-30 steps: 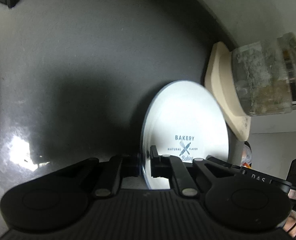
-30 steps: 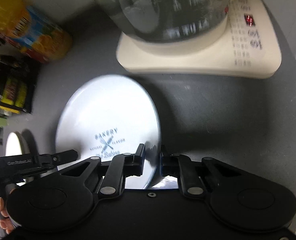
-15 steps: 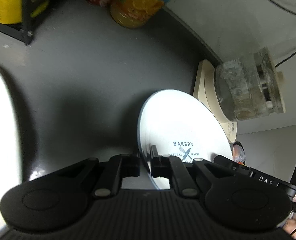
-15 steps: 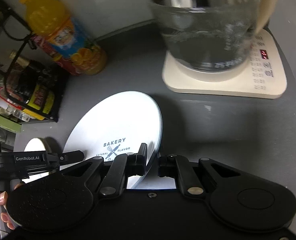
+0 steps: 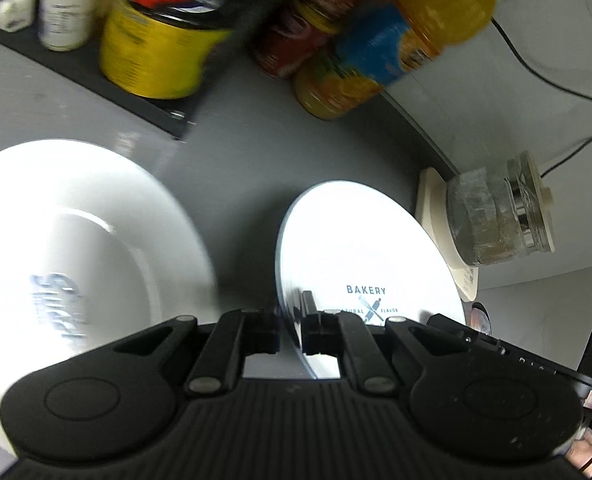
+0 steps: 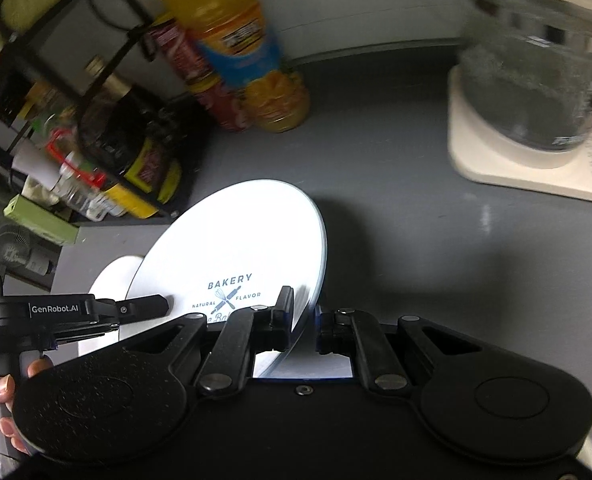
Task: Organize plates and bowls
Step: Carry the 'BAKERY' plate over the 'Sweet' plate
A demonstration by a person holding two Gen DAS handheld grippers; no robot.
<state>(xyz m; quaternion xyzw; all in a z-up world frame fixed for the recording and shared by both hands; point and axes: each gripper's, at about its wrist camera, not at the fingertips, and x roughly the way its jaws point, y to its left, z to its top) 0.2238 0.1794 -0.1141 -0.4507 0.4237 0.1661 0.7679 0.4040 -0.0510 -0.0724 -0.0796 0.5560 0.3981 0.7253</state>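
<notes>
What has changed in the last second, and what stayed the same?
Both grippers, left and right, carried the flat white BAKERY plate away from the glass kettle on its cream base, toward the white deep plate with blue lettering, now in view. Unchanged: both still clamp the plate's rim.

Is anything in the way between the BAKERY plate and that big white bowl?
Nothing visible is. The BAKERY plate, held at its rim by the left gripper and right gripper, has only bare grey counter between it and the white bowl.
</notes>
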